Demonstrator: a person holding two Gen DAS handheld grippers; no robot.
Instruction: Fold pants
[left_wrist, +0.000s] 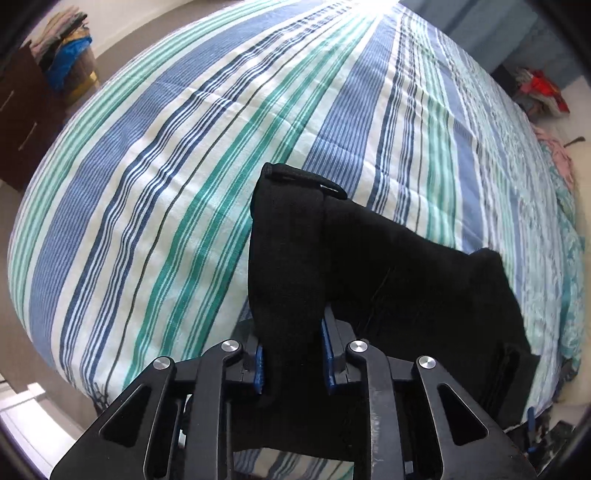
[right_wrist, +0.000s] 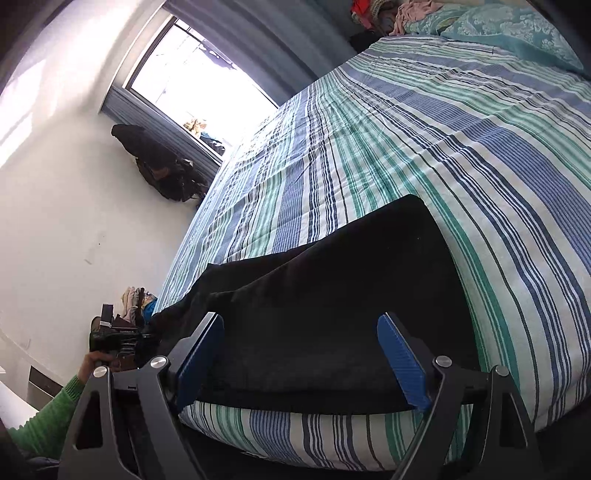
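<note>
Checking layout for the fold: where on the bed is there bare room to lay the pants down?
Free: the striped bedspread left of and beyond the black pants, up to the window side. Crowded: the teal pillow end and the near edge under the pants.

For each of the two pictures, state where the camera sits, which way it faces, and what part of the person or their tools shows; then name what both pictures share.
Left wrist view: on the left gripper, facing steeply down at the striped bedspread; its jaws are shut on a fold of the black pants.
Right wrist view: on the right gripper, looking low along the bed towards the window; its jaws stand open over the pants, and the left hand and green sleeve show.
Shared: pants and bedspread.
</note>
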